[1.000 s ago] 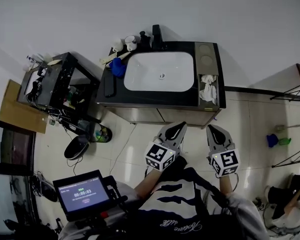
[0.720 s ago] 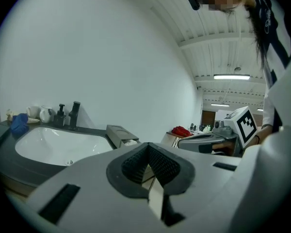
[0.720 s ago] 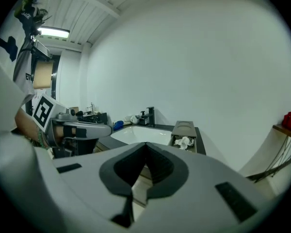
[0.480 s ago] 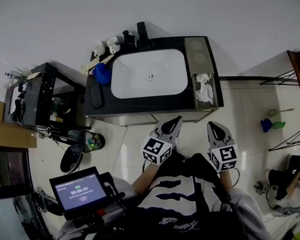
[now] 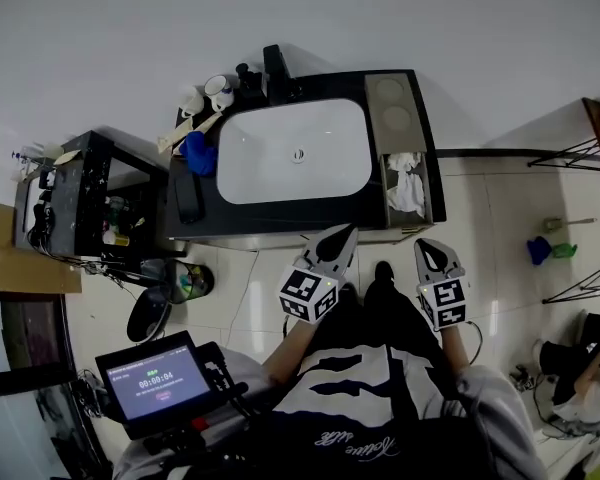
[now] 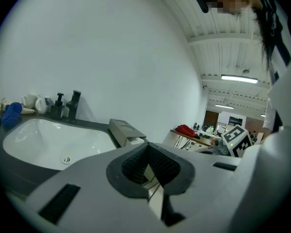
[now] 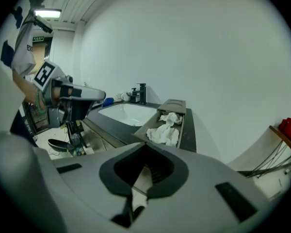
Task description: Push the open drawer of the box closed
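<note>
One drawer [image 5: 410,216] points lengthwise toward person.

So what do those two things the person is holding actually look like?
The left gripper and right gripper are light grey shells that taper to a point, with black ribbed pads inside. Each carries a cube of black-and-white square markers. The person wears a dark top with white print and a grey sleeve.

We count two claws, the left claw [image 5: 348,231] and the right claw [image 5: 422,247], and on the counter [image 5: 260,216] one white basin [image 5: 292,151], one black tap [image 5: 276,68], two white cups [image 5: 220,86] and one blue cloth [image 5: 197,151]. We see one box [image 5: 388,98] with one open drawer [image 5: 408,219].
</note>
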The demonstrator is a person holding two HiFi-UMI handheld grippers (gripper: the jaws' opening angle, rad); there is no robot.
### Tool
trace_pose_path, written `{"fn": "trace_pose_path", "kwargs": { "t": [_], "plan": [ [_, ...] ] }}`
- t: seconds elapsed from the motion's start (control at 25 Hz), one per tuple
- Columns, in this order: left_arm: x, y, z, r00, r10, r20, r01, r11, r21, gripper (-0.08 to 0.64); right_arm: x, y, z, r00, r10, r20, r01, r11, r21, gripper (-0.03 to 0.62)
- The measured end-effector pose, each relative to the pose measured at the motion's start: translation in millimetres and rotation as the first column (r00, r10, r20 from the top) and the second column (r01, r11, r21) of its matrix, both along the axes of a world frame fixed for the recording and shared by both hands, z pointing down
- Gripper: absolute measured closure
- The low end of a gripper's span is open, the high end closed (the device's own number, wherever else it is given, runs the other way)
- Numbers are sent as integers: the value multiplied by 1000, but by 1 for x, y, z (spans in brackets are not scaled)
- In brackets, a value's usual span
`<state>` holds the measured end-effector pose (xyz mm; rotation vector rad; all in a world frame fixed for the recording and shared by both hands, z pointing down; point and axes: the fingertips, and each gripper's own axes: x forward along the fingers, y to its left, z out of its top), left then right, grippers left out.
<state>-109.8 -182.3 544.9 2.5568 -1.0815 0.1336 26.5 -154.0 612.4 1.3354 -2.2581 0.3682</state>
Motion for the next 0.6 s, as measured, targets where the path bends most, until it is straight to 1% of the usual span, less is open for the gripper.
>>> {"fn": "trace_pose_path", "kwargs": {
  "t": [0.12,0.4,0.52,0.6],
  "plan": [
    [-1,-13,-11,999,-33,7,33,999,12,560,1,-7,10,998,-50,-27,49,998,-34,597],
    [0,-32,-12,996,-81,38,81,997,-8,560,-5,-21,18,986,-163,-21,161,983,-84,597],
    [0,-36,-12,995,-92,50,93,996,-15,560,-11,-19,22,976,-214,-47,210,975,-76,597],
    [0,-37,-10,994,-94,59,95,995,-18,560,-10,-22,23,977,-204,-54,201,978,-58,597]
  ]
}}
